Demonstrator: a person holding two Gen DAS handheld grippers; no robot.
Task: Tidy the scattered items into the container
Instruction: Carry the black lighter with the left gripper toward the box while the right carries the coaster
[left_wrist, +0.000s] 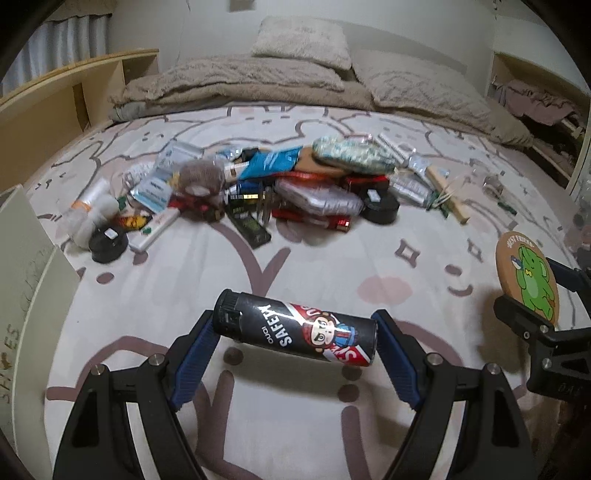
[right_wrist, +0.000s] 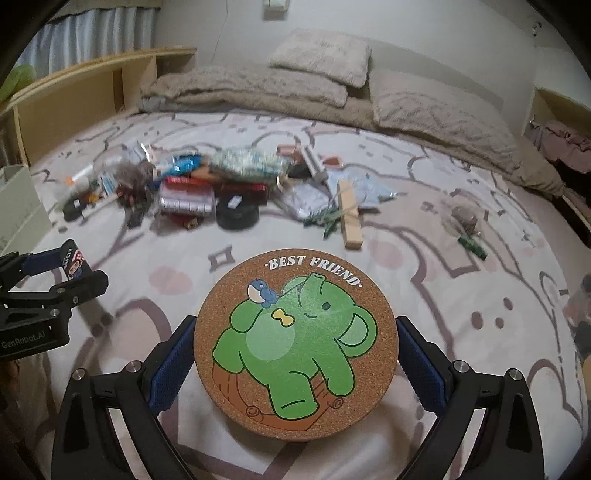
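Note:
My left gripper (left_wrist: 295, 338) is shut on a black lighter (left_wrist: 295, 334) with a cartoon print, held crosswise by its two ends above the bed. My right gripper (right_wrist: 295, 349) is shut on a round cork coaster (right_wrist: 295, 345) that bears a green elephant, pads on its left and right rim. The coaster (left_wrist: 528, 280) and the right gripper (left_wrist: 532, 306) also show at the right edge of the left wrist view; the left gripper (right_wrist: 79, 275) with the lighter (right_wrist: 75, 260) shows at the left edge of the right wrist view. A white container (left_wrist: 22, 258) stands at the far left.
A heap of scattered items (left_wrist: 258, 184) lies across the middle of the patterned bedsheet (left_wrist: 295, 266): black round tins, red packs, a plush toy, a floral pouch, a wooden stick (right_wrist: 349, 218). Folded blankets and pillows (left_wrist: 295, 74) lie behind. Wooden shelves flank the bed.

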